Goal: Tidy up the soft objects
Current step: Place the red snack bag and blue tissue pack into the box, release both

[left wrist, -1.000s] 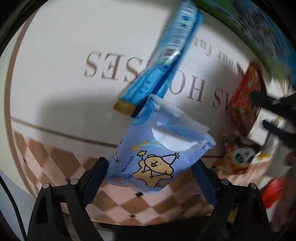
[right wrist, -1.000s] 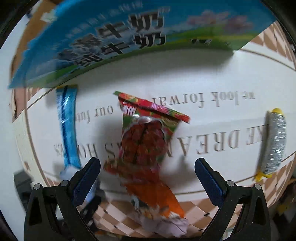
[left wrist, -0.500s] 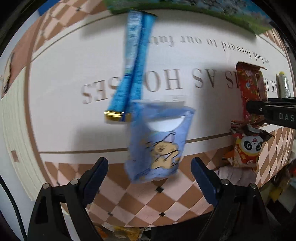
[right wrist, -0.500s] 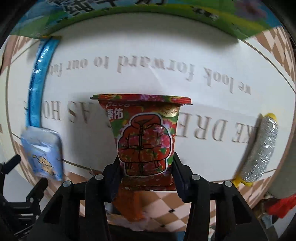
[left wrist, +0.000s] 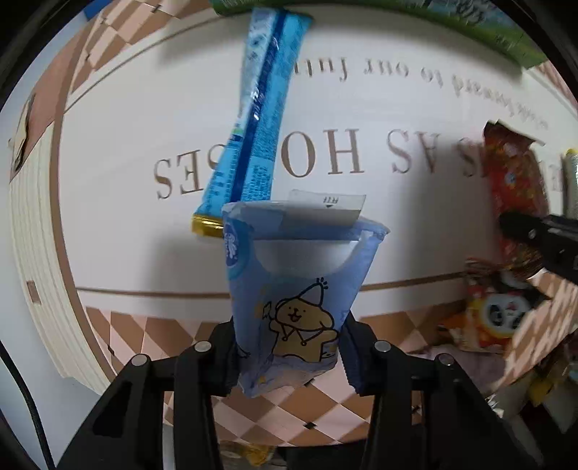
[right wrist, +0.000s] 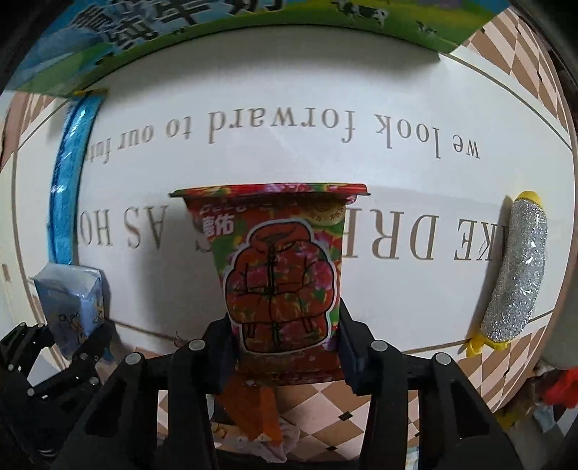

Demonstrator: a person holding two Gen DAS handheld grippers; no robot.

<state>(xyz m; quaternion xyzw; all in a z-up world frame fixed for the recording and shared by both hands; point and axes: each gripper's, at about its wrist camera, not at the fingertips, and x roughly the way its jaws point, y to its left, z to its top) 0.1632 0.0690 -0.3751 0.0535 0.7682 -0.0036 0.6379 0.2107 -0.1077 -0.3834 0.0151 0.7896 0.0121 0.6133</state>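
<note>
Two tools: both point steeply down at the bench, each clamped on its own soft pack.
Left tool (left wrist: 289,352): its jaws have just been closing and now press both sides of the pale blue tissue pack (left wrist: 296,289), low on the body near the cartoon print.
Blue pack's place: between the left tool's fingers, its opened flap end away from the camera, over the white printed mat (left wrist: 126,224) on the bench; I cannot tell whether it is lifted clear of the mat.
Right tool (right wrist: 285,347): its jaws have also just been closing and squeeze the lower half of the red snack packet (right wrist: 278,274), its sealed top edge pointing away.
Why the low grip: my guess is that pinching the fuller part of a soft pack gives the pads something to bite on, where a flat seam would slip.
Nearby on the mat: a long blue sachet (left wrist: 256,119) lies just beyond the tissue pack, its gold end beside the flap; a silver glitter roll (right wrist: 516,271) rests well to the right of the red packet.
Further out: a green and blue carton (right wrist: 253,21) lines the mat's far edge; more wrappers, including a panda-print one (left wrist: 502,314), are heaped at the near edge.
Stage, as I judge it: both picks made, sorting destination not evident.
</note>
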